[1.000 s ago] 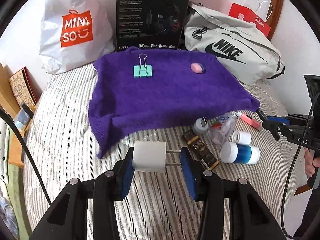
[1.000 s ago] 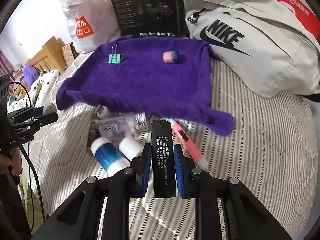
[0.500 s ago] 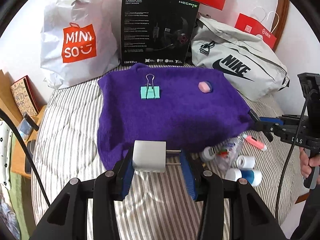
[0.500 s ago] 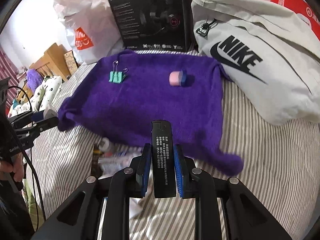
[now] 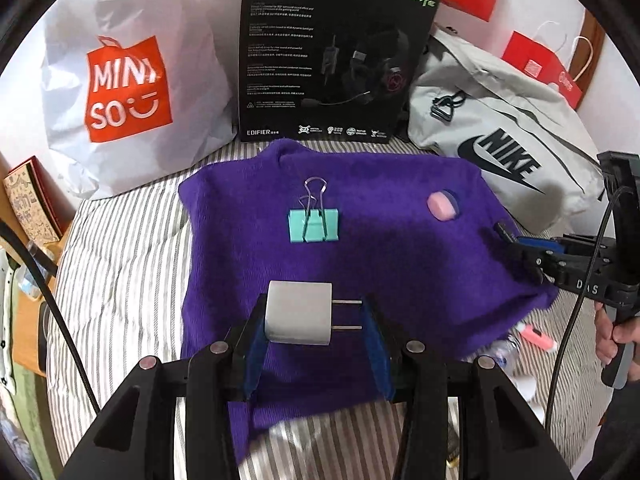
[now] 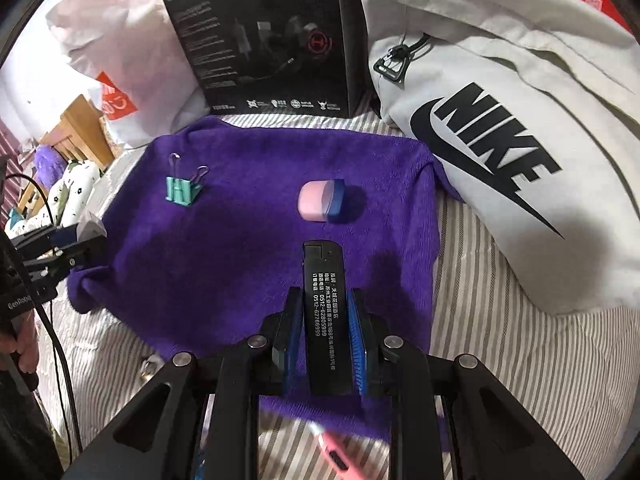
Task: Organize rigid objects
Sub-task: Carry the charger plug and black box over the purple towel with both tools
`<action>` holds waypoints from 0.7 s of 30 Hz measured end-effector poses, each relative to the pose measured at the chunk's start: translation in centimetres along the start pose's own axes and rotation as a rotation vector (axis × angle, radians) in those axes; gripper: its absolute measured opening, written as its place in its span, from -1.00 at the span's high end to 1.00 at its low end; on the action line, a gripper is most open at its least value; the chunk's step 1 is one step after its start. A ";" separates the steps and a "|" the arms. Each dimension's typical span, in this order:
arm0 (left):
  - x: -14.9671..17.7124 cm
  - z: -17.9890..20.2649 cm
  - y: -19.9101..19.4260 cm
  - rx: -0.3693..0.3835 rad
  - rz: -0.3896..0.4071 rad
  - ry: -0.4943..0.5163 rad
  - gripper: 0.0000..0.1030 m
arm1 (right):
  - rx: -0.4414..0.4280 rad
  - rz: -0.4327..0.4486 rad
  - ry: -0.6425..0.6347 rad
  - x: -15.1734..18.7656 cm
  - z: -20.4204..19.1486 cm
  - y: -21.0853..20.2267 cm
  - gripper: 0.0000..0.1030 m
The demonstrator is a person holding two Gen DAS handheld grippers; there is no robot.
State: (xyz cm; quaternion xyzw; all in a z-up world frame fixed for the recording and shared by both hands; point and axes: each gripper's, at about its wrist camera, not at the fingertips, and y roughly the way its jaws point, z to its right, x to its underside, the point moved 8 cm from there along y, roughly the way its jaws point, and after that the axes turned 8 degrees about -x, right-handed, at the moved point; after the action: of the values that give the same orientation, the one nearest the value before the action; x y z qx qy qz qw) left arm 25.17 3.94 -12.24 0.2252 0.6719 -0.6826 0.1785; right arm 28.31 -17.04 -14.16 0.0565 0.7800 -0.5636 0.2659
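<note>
Left hand-held gripper (image 5: pixel 314 326) has a white charger plug (image 5: pixel 299 318) pinched sideways between its blue pads, prongs touching the right pad, hovering over the near left part of the purple towel (image 5: pixel 380 248) on the striped bed (image 5: pixel 120 264). Further back on the towel sits a teal binder clip (image 5: pixel 313 225), and right of it a pink-and-blue eraser (image 5: pixel 442 206). Right hand-held gripper (image 6: pixel 325 338) is clamped tight on a black lighter (image 6: pixel 325 312) pointing away, over the towel's near right side, just short of the eraser. A pink highlighter (image 6: pixel 334 454) lies off the towel's near edge.
</note>
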 end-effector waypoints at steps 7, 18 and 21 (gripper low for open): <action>-1.6 -0.3 2.6 -0.006 -0.020 0.005 0.18 | 0.028 -0.026 0.003 -0.9 1.2 2.1 0.56; -2.4 -0.3 6.0 -0.033 -0.061 0.013 0.18 | 0.055 -0.052 -0.019 -1.5 2.0 4.5 0.56; -2.0 -0.1 6.7 -0.062 -0.074 0.037 0.18 | 0.059 -0.053 -0.028 -1.5 2.0 4.5 0.56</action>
State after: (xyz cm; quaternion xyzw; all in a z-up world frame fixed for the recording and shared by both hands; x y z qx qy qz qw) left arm 30.52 3.70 -16.72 0.2071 0.7038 -0.6633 0.1477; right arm 32.04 -16.90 -17.65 0.0360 0.7604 -0.5940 0.2600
